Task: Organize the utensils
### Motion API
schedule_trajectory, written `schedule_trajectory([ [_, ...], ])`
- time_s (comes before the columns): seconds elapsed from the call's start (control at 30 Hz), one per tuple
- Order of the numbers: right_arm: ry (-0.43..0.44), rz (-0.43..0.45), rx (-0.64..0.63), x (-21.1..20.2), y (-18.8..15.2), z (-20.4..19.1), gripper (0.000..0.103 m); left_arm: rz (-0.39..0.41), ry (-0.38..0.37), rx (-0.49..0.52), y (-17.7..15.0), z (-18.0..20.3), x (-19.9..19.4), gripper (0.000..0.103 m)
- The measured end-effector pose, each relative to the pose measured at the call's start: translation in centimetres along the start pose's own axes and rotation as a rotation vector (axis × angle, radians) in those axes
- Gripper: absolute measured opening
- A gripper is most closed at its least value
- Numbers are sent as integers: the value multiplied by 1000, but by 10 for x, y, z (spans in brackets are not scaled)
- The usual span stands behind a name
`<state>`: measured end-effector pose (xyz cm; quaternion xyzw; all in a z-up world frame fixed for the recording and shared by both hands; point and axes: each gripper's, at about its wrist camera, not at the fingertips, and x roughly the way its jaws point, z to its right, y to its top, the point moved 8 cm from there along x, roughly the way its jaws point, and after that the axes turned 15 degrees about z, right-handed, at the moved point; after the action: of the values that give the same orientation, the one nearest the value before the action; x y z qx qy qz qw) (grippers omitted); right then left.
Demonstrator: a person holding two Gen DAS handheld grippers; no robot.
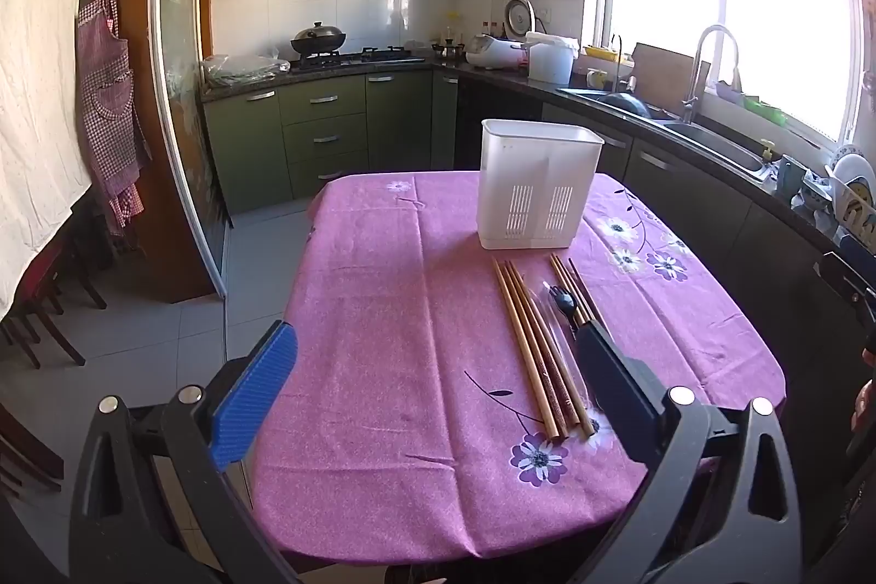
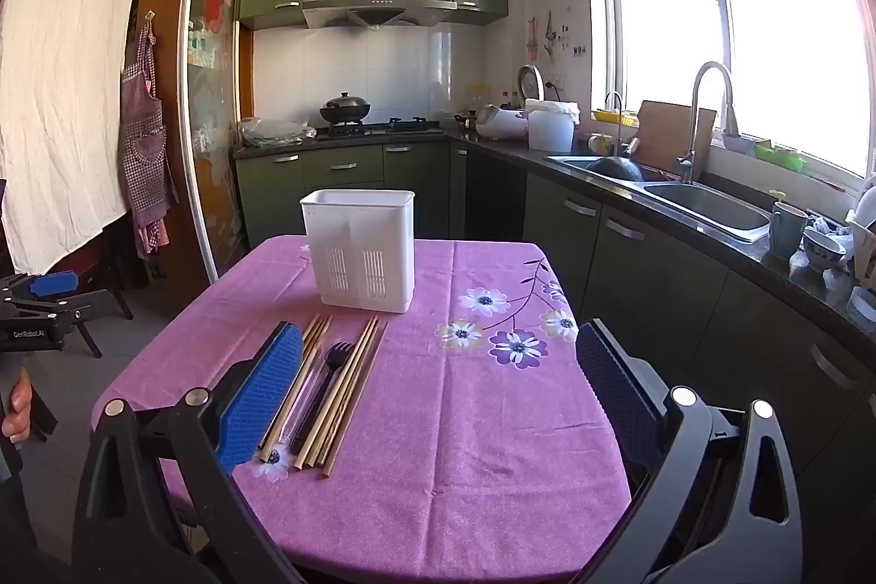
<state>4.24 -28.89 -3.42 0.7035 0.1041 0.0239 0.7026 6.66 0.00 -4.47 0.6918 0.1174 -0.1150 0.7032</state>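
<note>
Utensils lie loose on the table, both grippers wide open and empty.

Left wrist view: the left gripper (image 1: pixel 438 387) fingers gape over bare cloth; chopsticks (image 1: pixel 539 354) and a black fork (image 1: pixel 564 302) lie right of centre, long axes toward the far-edge white holder (image 1: pixel 539 184).
Right wrist view: the right gripper (image 2: pixel 438 387) gapes emptily; the chopsticks (image 2: pixel 350 392) lie near the table (image 2: pixel 493 474) left edge, with free cloth rightward.

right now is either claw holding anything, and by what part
Nothing is held. The left claw and right claw are both wide open above the table; the chopsticks and black fork lie untouched on the tablecloth.
</note>
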Motion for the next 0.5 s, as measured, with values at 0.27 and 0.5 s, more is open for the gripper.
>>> schedule_trajectory([
  [0.27,0,-2,3,2,-1,-2,99,-1,-2,-1,0,0,0,97],
  [0.5,1,-4,2,2,-1,-2,99,-3,-2,-1,0,1,0,97],
])
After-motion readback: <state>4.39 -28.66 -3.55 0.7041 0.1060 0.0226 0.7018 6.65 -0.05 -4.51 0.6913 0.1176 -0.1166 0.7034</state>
